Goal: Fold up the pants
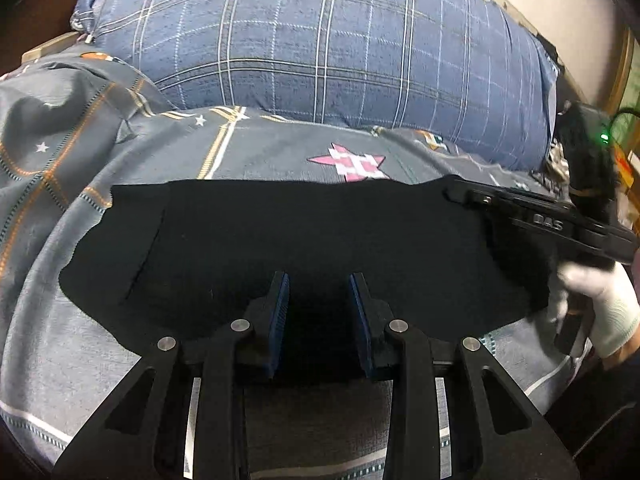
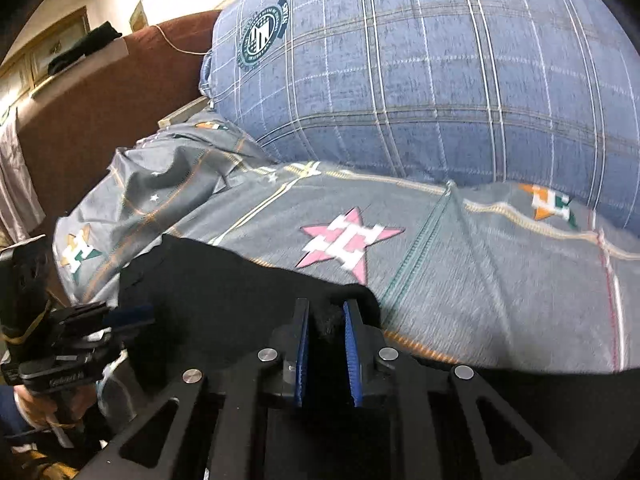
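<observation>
Black pants lie across the frame's centre on a bed. Left claw gapes partly, empty; right claw pinches cloth (mid-fold). Next, probably lay the edge over.

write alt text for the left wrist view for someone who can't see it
Black pants lie spread flat on a grey star-print bedsheet, with the left tool over their near edge, its blue-padded jaws apart. The right tool, held in a white-gloved hand, reaches in at the pants' right edge. A blue plaid pillow lies behind.
</observation>
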Demonstrator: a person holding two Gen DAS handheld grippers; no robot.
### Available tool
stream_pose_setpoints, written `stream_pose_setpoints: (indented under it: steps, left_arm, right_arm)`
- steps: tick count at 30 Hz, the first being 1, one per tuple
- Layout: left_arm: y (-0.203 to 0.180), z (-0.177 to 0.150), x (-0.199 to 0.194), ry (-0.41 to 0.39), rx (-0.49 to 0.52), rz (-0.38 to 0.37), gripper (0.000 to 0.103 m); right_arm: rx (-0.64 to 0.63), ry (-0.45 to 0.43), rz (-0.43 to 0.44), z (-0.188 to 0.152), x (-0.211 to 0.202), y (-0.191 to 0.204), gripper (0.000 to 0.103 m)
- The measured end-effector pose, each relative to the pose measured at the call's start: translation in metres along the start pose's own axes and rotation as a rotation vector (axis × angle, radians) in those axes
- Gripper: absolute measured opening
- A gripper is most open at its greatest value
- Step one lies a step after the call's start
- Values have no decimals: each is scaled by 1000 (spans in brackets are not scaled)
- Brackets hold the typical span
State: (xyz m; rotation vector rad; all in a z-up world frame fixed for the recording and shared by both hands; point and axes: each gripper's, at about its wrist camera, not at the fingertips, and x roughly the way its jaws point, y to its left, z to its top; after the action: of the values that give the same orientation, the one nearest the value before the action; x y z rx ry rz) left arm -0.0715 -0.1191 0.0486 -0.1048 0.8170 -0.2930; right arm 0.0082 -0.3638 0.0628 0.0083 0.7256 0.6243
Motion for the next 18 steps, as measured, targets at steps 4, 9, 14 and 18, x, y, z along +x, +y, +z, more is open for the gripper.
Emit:
stream_pose_setpoints:
  steps: [4, 9, 14, 18]
  left_arm:
    - [1, 2, 5, 7, -8, -4, 30]
    - [-4, 3, 2, -3, -5, -42, 30]
    - [-21, 7, -6, 11, -7, -213, 58]
    - [-57, 13, -9, 25, 52, -297, 60]
  right_arm:
    - [41, 47, -49, -12, 24, -12, 15]
    - [84, 15, -32, -16, 3, -17, 41]
    - [141, -48, -100, -45, -69, -34, 43]
    - [278, -74, -225, -95, -134, -75, 44]
